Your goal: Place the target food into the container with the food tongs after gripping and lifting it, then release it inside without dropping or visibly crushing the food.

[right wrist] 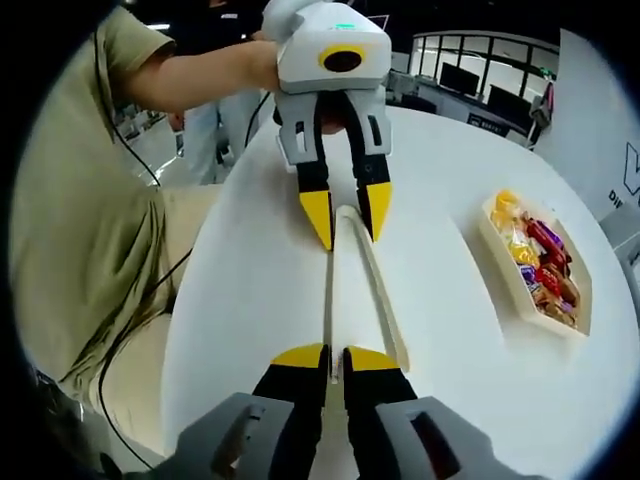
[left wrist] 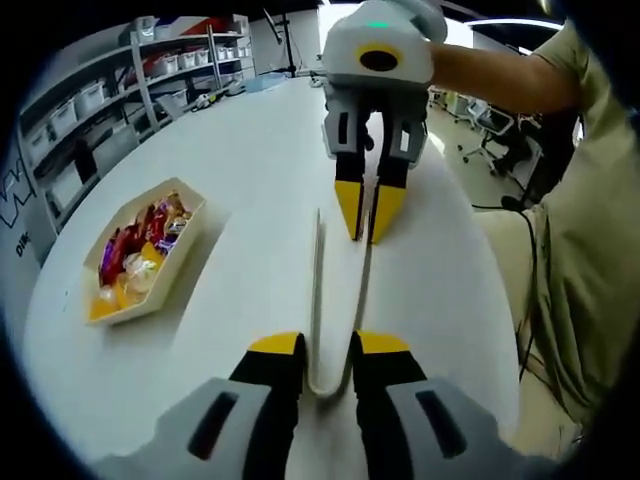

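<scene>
Tongs point(left wrist: 340, 300) lengthwise between both grippers

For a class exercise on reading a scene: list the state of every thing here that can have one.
Pale, slim metal food tongs: flat on the table, arms apart.
Left tool: jaws around the tongs' bend; grip unclear.
Right tool: shut on one tong arm.
White boat-shaped container: upright, holding sweets.
Wrapped sweets: piled inside, untouched.
</scene>
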{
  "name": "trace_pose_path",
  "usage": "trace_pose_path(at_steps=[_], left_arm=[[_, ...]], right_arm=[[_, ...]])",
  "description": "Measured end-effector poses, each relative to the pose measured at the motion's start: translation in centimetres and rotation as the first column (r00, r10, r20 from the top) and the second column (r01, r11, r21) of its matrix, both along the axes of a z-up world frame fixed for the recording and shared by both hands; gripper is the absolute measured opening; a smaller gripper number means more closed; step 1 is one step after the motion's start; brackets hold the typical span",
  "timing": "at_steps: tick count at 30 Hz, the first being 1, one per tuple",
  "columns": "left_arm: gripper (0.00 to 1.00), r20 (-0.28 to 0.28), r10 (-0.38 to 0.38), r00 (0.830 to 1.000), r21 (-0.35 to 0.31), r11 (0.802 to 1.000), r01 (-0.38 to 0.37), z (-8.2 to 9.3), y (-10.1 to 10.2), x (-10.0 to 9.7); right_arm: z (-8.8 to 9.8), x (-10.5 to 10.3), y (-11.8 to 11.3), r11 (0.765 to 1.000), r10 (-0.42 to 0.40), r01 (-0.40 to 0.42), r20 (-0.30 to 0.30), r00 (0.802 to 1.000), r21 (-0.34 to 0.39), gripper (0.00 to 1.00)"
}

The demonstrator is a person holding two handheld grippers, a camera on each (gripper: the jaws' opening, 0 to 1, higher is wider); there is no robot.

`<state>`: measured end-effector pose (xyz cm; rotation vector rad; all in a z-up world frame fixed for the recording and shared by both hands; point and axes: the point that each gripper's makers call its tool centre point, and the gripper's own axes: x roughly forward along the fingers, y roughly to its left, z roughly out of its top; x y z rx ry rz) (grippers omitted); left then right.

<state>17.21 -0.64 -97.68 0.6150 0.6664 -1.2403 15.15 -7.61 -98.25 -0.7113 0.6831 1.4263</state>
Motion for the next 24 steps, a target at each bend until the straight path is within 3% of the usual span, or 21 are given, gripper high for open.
trace_pose_path(at_steps=[15, 24], left_arm=[[0.28, 0.002, 0.019, 1.000, -0.009, 1.000, -0.019, 0.4, 0.2, 0.1], [0.29, 0.016, 0.037, 0.999, -0.031, 0.999, -0.036, 1.0, 0.4, 0.3]], right_arm=[[0.1, 0.2, -0.1, 1.000, -0.015, 0.015, 0.011, 1.000, 0.008, 0.06], [0.9, 0.4, -0.2, 0.998, -0.037, 0.037, 0.011, 0.999, 0.051, 0.13]])
